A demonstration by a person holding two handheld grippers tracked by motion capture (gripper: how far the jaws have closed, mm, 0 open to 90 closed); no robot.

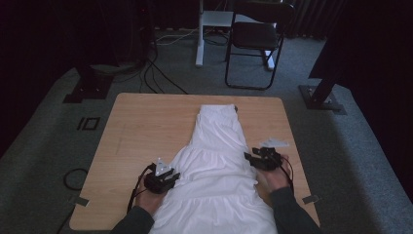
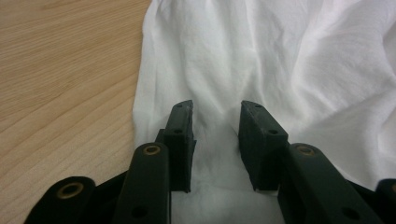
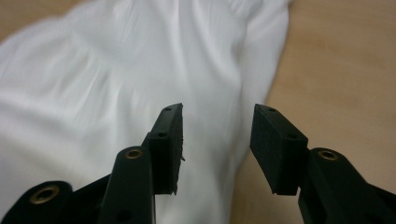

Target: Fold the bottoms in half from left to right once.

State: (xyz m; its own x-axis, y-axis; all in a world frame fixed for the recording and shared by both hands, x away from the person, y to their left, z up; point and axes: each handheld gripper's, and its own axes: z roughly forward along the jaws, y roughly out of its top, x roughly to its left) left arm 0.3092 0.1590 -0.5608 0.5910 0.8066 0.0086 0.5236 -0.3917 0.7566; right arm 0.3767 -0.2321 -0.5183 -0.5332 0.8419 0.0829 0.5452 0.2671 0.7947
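Garment: we have a white tiered dress (image 1: 216, 165) spread lengthwise down the middle of the wooden table (image 1: 141, 126), narrow top at the far end, wide skirt at the near edge where it runs off toward us.
Done so far: by our reading the dress is laid flat and roughly straight; the bodice looks smooth and no fold has been made anywhere along it.
Left to do: we judge the work is at an early stage. The skirt shows soft ridges and creases on both sides, so smoothing or the first fold is yet to come.
Left gripper: our left gripper (image 1: 163, 179) sits at the left edge of the skirt, near us. In the left gripper view its jaws stand apart over the cloth's left border (image 2: 154, 93), the fabric running between them without being pinched.
Right gripper: our right gripper (image 1: 263, 158) is at the right edge of the skirt, a little farther up the table than the left one. In the right gripper view its jaws are parted above the cloth's right border (image 3: 261, 70), one over fabric and the other over bare wood, gripping nothing.
Hands: both hands come in from the near edge, forearms angled slightly inward, tools pointing away from us along the dress.
Surroundings: a dark chair (image 1: 253, 39) stands on the carpet beyond the far end.
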